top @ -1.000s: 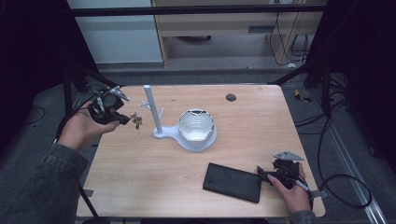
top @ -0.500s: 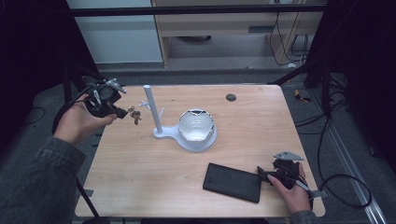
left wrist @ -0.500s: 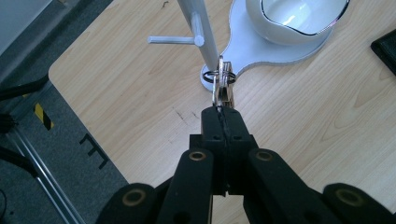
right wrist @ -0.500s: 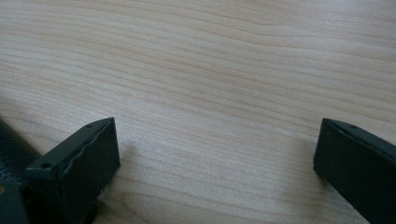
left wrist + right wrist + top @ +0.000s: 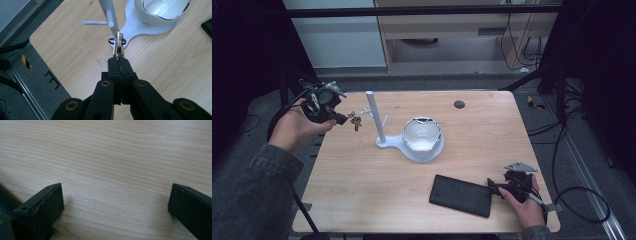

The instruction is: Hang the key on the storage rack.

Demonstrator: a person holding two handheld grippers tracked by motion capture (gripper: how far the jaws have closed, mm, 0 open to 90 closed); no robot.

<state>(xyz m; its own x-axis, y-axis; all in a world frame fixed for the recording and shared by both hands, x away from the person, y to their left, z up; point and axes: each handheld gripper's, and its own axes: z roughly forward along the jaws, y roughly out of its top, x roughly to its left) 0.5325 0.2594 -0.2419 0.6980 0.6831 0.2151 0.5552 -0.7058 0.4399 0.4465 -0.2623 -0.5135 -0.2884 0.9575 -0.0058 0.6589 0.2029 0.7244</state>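
Observation:
My left gripper (image 5: pixel 342 118) is held above the table's far left edge, shut on a bunch of keys (image 5: pixel 355 121) that hangs just left of the white post (image 5: pixel 375 116). In the left gripper view the jaws (image 5: pixel 118 60) pinch a silver key (image 5: pixel 118 47), and its dark ring lies close in front of the post (image 5: pixel 110 15) below a side peg (image 5: pixel 96 23). A white bowl (image 5: pixel 422 134) rests on the stand's base (image 5: pixel 140 27). My right gripper (image 5: pixel 495 188) rests open at the front right, beside a flat black case (image 5: pixel 460 195). Between its fingers (image 5: pixel 42 207) there is bare wood.
The wooden table (image 5: pixel 472 140) has free room across the middle and the right. A small dark disc (image 5: pixel 459 104) lies near the far edge. Floor, black frame legs and cables surround the table. The table's left edge drops off under my left hand.
My left gripper has drifted slightly back and to the left with the keys, still beside the post. The right gripper and the black case have not moved.

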